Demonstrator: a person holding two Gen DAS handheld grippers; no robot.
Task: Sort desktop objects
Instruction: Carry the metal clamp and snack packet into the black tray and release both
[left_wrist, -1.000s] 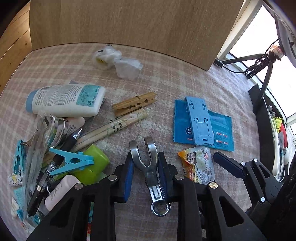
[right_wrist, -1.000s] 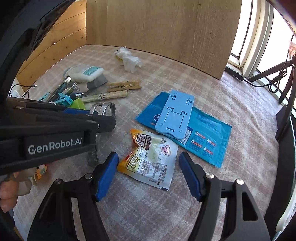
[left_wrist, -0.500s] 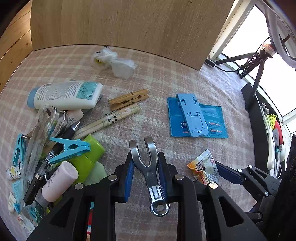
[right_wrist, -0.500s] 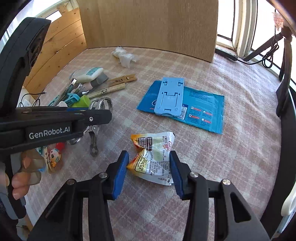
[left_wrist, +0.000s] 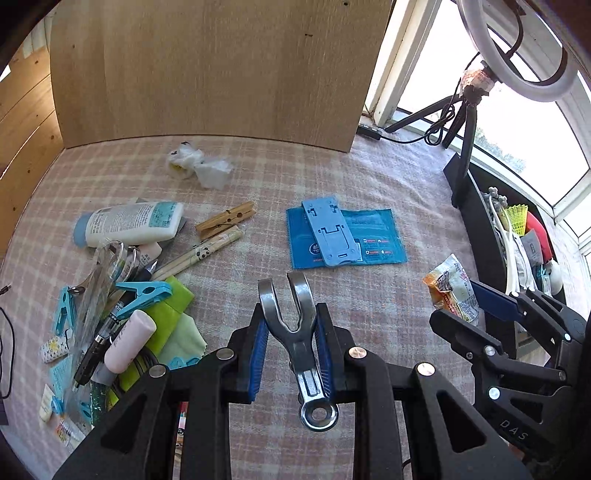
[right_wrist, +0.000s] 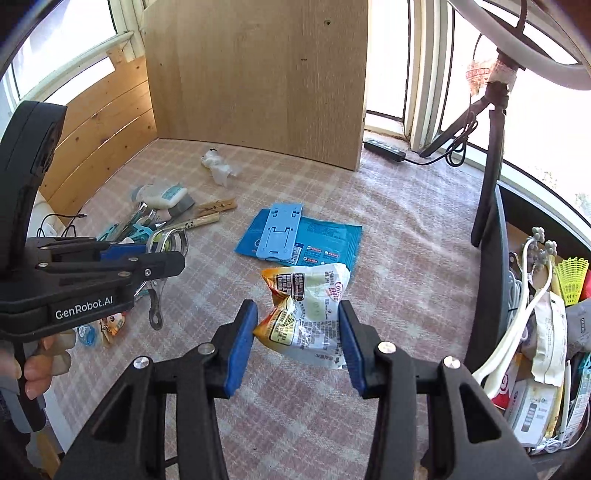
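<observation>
My left gripper (left_wrist: 290, 326) is shut on a metal forked tool (left_wrist: 286, 301) with a ring at its near end, held above the checked cloth. In the right wrist view the same left gripper (right_wrist: 147, 260) hangs at the left, a hand on its handle, the metal tool (right_wrist: 157, 308) dangling below it. My right gripper (right_wrist: 297, 321) is shut on a crinkled orange-and-white snack packet (right_wrist: 308, 306), lifted off the cloth. The left wrist view shows the right gripper (left_wrist: 487, 304) at the right with the snack packet (left_wrist: 448, 286) in its pads.
A blue phone stand (left_wrist: 330, 232) lies on a blue flat packet (left_wrist: 376, 236) mid-table. A pile at the left holds a lotion bottle (left_wrist: 129, 223), a wooden clothespin (left_wrist: 225, 219) and a blue peg (left_wrist: 142, 291). A black bin (right_wrist: 495, 295) of items and a tripod (right_wrist: 487, 166) stand right.
My right gripper closed on the snack packet, lifted it off the cloth and carried it rightward. My left gripper rose a little, still holding the metal tool.
</observation>
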